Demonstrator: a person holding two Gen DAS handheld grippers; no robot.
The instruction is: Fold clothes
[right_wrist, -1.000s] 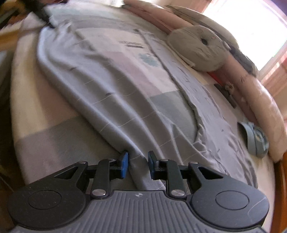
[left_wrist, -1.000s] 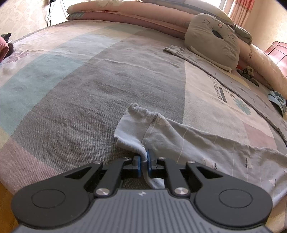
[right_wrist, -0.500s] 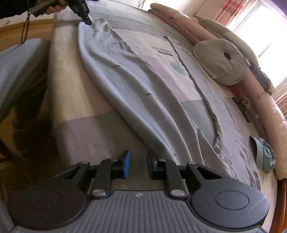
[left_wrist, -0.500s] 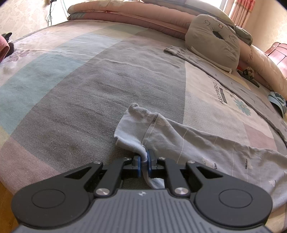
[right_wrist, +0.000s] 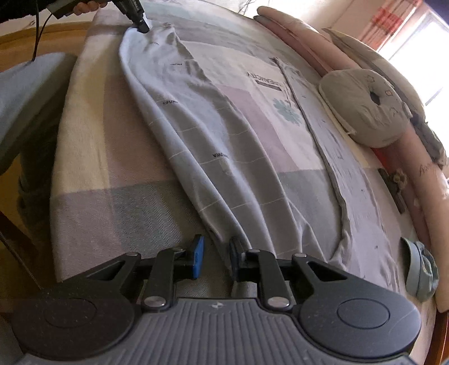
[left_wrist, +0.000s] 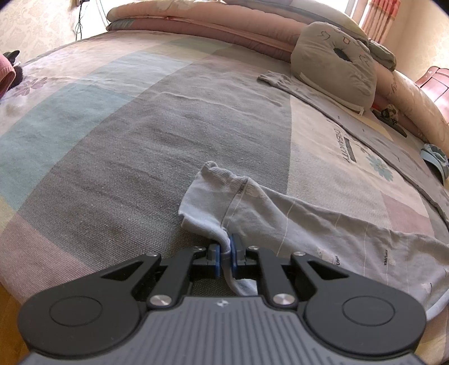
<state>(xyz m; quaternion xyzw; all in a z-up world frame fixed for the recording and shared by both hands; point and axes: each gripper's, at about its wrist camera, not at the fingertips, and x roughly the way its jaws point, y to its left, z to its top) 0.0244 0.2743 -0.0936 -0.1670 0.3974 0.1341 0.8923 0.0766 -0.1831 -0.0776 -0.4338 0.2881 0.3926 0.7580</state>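
Trousers [right_wrist: 196, 120], pale grey with thin lines, lie stretched

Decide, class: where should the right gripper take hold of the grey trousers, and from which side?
Grip the near end of the grey trousers, at the hem lying just ahead of the right gripper. Come from the bed's near edge, since the left gripper already pinches the far end and the cloth lies stretched between them.

Bright daylight from the window [right_wrist: 415, 36] – blown-out glare there, strong fisheye bending at edges, dark vignetted corners, focus mostly sharp
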